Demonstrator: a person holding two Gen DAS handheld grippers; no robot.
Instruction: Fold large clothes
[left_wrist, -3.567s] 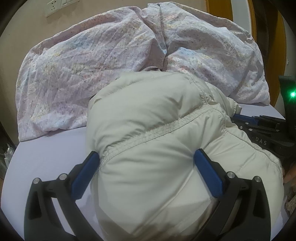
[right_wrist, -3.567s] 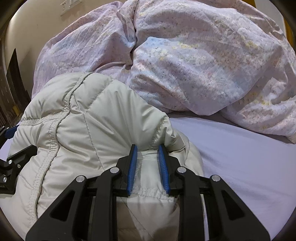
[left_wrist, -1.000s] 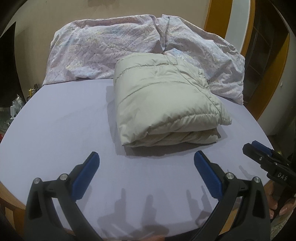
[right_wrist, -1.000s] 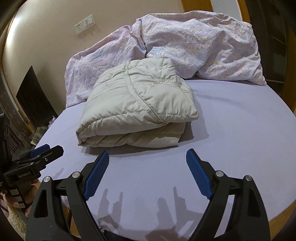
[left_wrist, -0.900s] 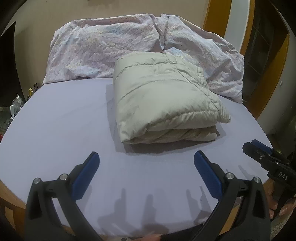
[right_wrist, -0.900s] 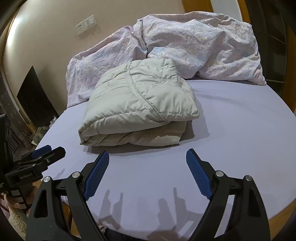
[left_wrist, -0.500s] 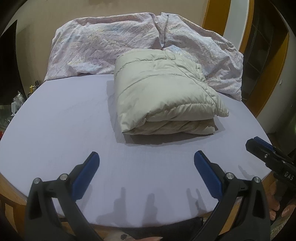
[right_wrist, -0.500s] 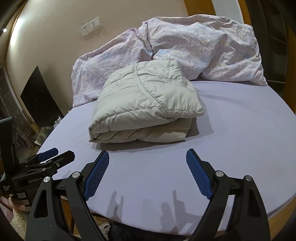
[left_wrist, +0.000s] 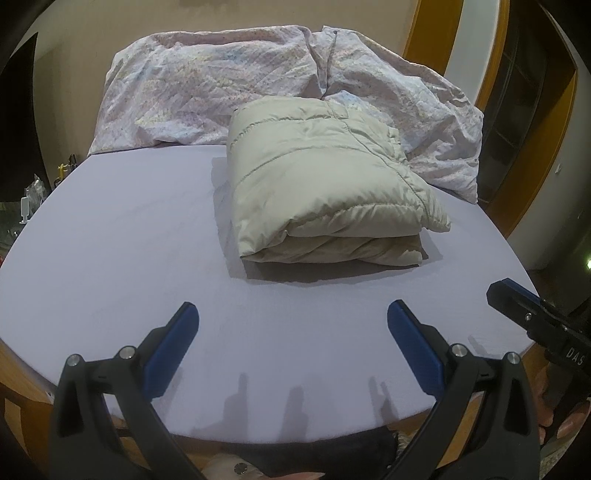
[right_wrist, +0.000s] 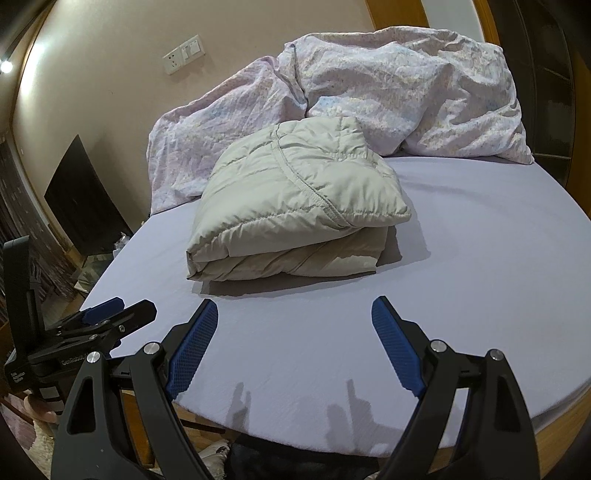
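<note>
A beige puffer jacket (left_wrist: 325, 181) lies folded into a thick rectangle on the lilac bed sheet (left_wrist: 122, 229), with its far end against the bedding. It also shows in the right wrist view (right_wrist: 295, 199). My left gripper (left_wrist: 291, 332) is open and empty, held back over the bed's near edge, well short of the jacket. My right gripper (right_wrist: 295, 332) is open and empty, also back at the near edge. Each gripper shows at the side of the other's view: the right one (left_wrist: 532, 317) and the left one (right_wrist: 107, 317).
A crumpled floral duvet (left_wrist: 236, 92) is piled along the head of the bed, also in the right wrist view (right_wrist: 399, 92). The wooden bed frame (left_wrist: 22, 384) rims the near edge. A dark cabinet (right_wrist: 81, 199) stands left of the bed.
Both grippers let go of the jacket and drew back from it to the bed's near edge. The jacket now lies folded, apart from both.
</note>
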